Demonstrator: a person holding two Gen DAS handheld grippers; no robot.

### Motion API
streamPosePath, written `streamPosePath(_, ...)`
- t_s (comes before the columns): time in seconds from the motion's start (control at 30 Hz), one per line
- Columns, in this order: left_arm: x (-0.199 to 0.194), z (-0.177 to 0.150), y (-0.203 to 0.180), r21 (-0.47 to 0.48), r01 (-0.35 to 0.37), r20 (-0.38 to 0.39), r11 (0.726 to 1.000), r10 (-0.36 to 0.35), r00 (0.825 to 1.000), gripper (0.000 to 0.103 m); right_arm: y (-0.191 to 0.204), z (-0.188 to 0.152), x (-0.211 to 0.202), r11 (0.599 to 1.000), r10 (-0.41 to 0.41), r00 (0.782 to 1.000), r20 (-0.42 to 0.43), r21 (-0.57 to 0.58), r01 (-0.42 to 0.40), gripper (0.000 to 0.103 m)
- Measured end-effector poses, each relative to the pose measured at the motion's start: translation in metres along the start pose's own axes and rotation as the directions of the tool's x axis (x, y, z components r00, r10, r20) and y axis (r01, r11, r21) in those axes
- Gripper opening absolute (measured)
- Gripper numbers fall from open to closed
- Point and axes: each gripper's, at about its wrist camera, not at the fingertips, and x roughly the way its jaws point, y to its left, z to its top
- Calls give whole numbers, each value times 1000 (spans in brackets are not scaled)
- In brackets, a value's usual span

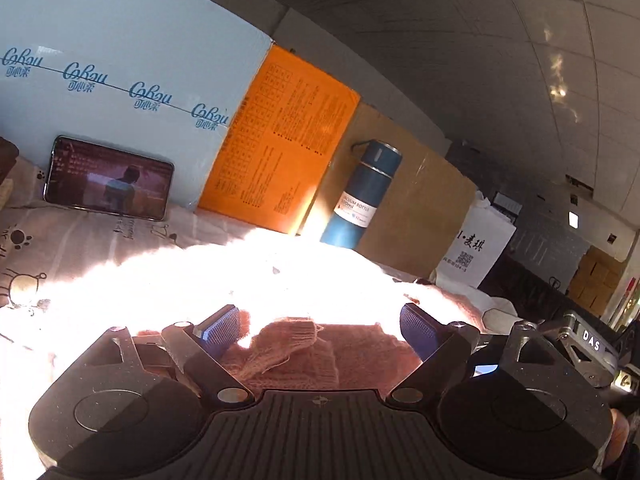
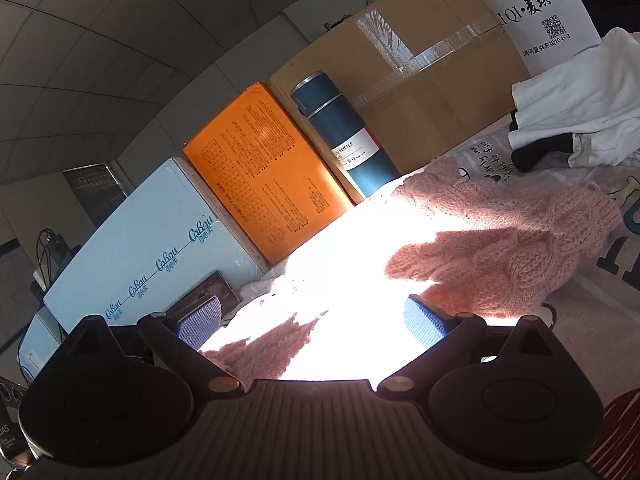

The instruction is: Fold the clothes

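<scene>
Pink knitted sweater (image 2: 500,240) lies spread on the printed bedsheet (image 1: 80,240), a hard patch of sunlight burning out its middle so the knit there reads as plain white. Left gripper (image 1: 320,324) sits low over the near edge of the sweater, jaws standing wide apart, blue pads clear of the cloth; a folded flap of knit lies between them but nothing presses on it. Right gripper (image 2: 316,324) likewise has its jaws spread wide, over the sunlit near part of the garment, holding nothing. One sleeve (image 2: 440,264) lies across the body toward the near right; the far right end of the sweater bunches up. Far side is crowded: a blue vacuum bottle (image 1: 360,196) stands upright just beyond the far edge of the sweater, with an orange box (image 1: 280,140), a pale blue box (image 1: 120,60) and a cardboard carton (image 2: 420,80) behind; a phone (image 1: 110,178) leans against the pale blue box at far left. White garments (image 2: 580,96) heaped at far right with something black. Risks as I judge them: the glare hides hems and edges, so a pinch could land on one layer only or miss the edge; the loose open knit could snag on the ridged pads or stretch if the two sides are lifted unevenly; a fold swept toward the far side could tip the bottle; the flap just laid may spring open.
</scene>
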Motion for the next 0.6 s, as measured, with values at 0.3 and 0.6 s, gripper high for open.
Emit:
streamPosePath(0.3,-30,5,60,-465,-390,11,794,446,895,100,0,0,0,1000,16,1000,5,-6,-16,98)
streamPosePath(0.6,3,-6,35,-224,-300,-50,927,296,954,91,3,-1,-3,999,28,999,23,-27,-27,98)
